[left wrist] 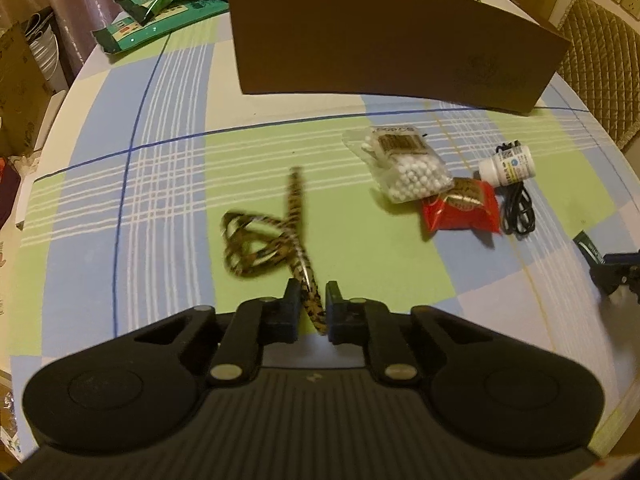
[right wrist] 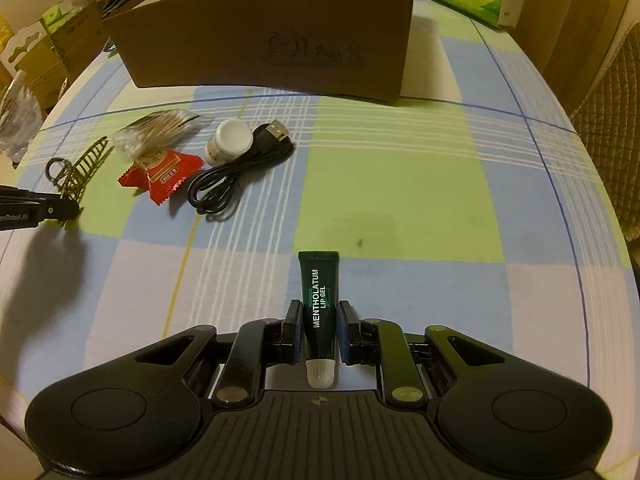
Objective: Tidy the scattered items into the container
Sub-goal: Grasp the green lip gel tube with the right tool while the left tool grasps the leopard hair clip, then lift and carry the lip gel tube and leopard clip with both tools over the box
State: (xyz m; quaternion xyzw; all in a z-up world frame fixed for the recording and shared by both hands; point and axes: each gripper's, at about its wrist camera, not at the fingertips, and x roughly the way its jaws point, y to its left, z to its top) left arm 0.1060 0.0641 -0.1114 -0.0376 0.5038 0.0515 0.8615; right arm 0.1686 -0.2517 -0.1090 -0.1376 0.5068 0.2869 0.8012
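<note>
Two grippers are in my view, each holding one item above a worktop [right wrist: 400, 184] covered with a blue, green and white checked cloth. My left gripper [left wrist: 313, 294] has its fingers pinching one end of a leopard-print hair tie [left wrist: 264, 240]; the rest of the loop trails forward, blurred. My right gripper [right wrist: 319, 312] has its fingers pressed against the sides of a dark green lip gel tube [right wrist: 319, 300], whose pale cap points back toward the camera.

At the far side of the worktop stands the cardboard box [right wrist: 272, 40], open at the top, its plain brown wall facing me.

Four loose items lie together between the grippers and the box: a clear bag of cotton swabs [left wrist: 404, 164], a red snack packet [left wrist: 460, 208] touching the bag's near edge, a small white pill bottle [left wrist: 508, 164] lying on its side, and a coiled black USB cable [right wrist: 240, 168] just beside the bottle.

Green packets [left wrist: 168, 12] sit at the worktop's far left corner, left of the box. A quilted chair back [left wrist: 600, 60] stands to the right.
</note>
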